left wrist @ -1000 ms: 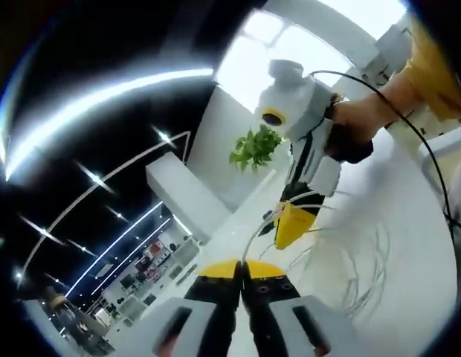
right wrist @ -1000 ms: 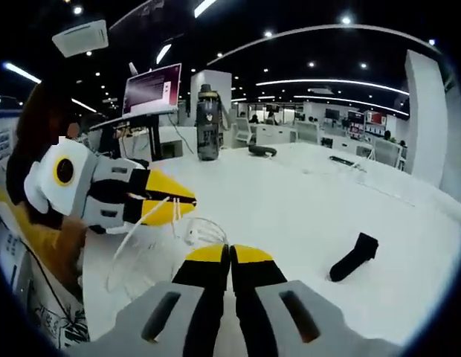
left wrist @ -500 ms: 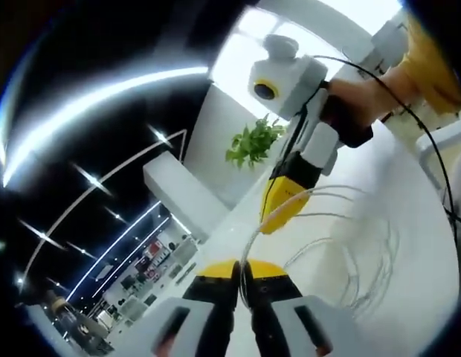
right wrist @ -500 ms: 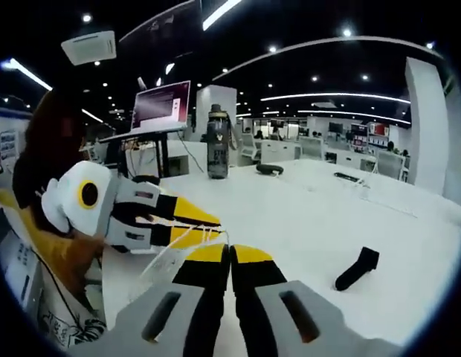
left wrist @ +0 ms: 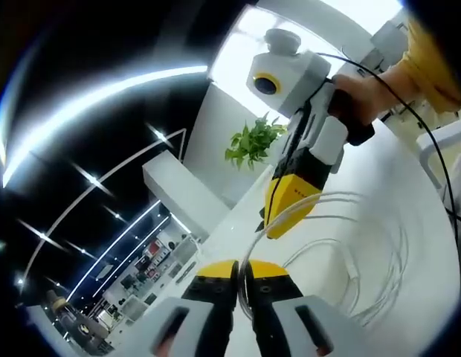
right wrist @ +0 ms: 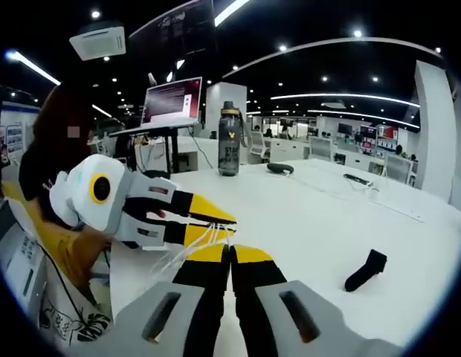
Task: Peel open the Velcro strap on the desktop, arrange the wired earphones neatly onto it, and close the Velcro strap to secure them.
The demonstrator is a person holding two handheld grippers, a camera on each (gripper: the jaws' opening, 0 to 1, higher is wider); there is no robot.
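Left gripper view: rolled hard, tilted up past own jaws toward ceiling lights and potted plant [left wrist: 253, 145]; right gripper [left wrist: 284, 216] close ahead, upper right, earphone cable [left wrist: 342, 260] looped on white desk [left wrist: 416, 245]. Right gripper view: near level, low over desk [right wrist: 305, 216], facing bottle [right wrist: 229, 150] and monitor [right wrist: 173, 100]; left gripper [right wrist: 216, 227] close at left. Shared: desk, cable [right wrist: 178, 256], each other's gripper.

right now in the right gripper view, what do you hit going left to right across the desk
left gripper → raised laptop → dark water bottle → black Velcro strap
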